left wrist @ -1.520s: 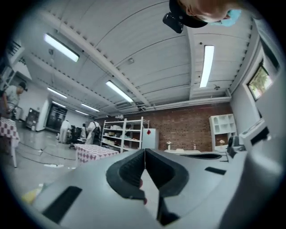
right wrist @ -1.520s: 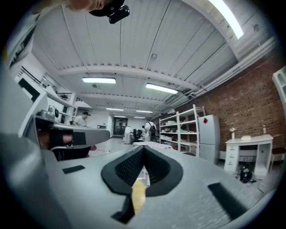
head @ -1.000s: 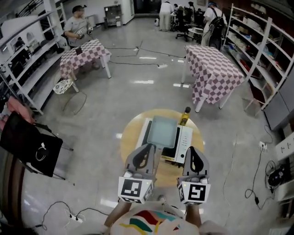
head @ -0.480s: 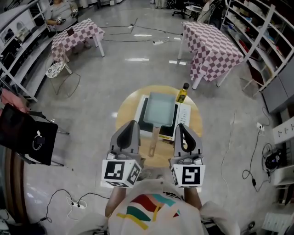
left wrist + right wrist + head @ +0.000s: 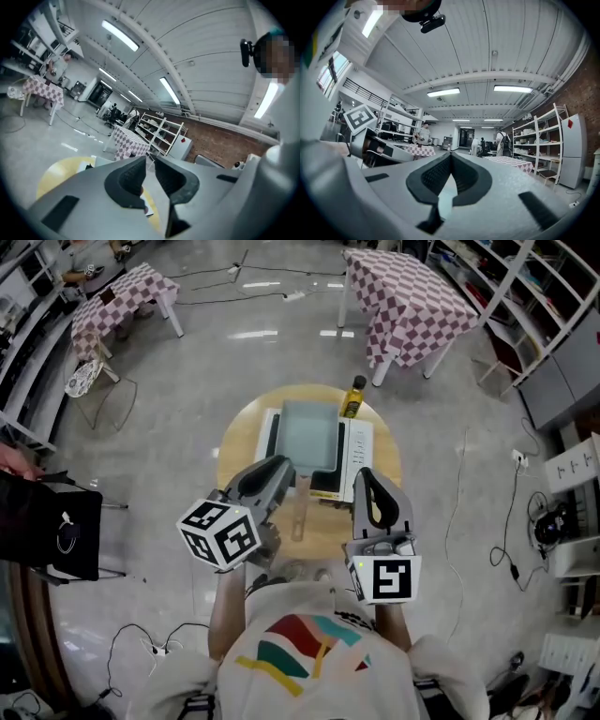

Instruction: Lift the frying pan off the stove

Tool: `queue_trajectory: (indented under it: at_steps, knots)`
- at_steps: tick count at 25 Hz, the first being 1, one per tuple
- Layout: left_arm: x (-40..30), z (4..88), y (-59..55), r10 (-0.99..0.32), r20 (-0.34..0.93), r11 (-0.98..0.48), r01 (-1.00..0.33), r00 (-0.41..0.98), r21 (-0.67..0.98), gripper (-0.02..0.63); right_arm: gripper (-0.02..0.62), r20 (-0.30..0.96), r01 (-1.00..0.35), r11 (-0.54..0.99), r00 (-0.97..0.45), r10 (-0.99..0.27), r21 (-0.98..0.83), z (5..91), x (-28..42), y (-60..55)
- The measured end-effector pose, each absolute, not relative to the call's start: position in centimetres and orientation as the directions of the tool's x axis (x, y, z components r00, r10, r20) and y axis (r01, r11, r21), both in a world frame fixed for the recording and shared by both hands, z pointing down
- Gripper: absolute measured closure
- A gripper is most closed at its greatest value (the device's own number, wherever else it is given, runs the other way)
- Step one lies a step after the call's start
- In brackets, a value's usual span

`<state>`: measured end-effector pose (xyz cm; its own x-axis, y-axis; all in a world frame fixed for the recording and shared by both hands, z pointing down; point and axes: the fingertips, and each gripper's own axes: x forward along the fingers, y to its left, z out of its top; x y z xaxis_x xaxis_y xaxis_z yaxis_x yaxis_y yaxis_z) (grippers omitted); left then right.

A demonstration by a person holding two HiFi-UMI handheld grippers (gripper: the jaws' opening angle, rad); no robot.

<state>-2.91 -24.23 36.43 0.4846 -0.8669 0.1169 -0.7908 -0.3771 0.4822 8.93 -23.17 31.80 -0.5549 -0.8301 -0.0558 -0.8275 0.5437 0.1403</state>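
Starting at the left: the left gripper (image 5: 279, 468) is rolled over, its marker cube tipped outward, and its nose angles inward over the round table (image 5: 236, 448). Its jaws are clenched, with nothing between the pads. Its tips sit just beside the spot where the handle (image 5: 300, 507) meets the pan body, slightly to the left of it.

In the middle, the frying pan (image 5: 309, 432) rests squarely on the stove (image 5: 357, 444), not yet lifted. It's a rectangular pan, and its long axis runs straight from the body back toward the person, with the handle sticking out over the stove's near edge and ending between the two grippers.

On the right, the right gripper (image 5: 367, 479) points straight ahead, parallel to that handle but off to its right, over the stove's control side. It too is closed tight and empty. A bottle (image 5: 352, 396) stands at the stove's far edge, well clear.

So the left gripper looks nearer. I'd say it has to open and then come across the handle from the left.
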Motion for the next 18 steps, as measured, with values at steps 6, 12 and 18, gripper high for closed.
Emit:
queue_trajectory:
  at_steps: [6,12,18]
  knots:
    - [-3.1,42.1,-26.4,-0.754,0.170,-0.411,-0.657,0.635,0.632,0.368,0.601,-0.035,-0.856,0.500,-0.508,-0.861,0.134,32.4,10.7,-23.3]
    - [-3.3,51.4,-26.8,-0.619,0.239,-0.199,-0.444,0.748,0.874,0.368,0.601,-0.015,-0.866,0.483,-0.489,-0.872,0.129,32.7,11.4,-23.4]
    - [-2.0,57.2,-25.6,-0.523,0.195,-0.020,-0.241,0.830,0.970,0.368,0.601,0.015,-0.869,0.483,-0.484,-0.875,0.106,33.5,11.5,-23.0]
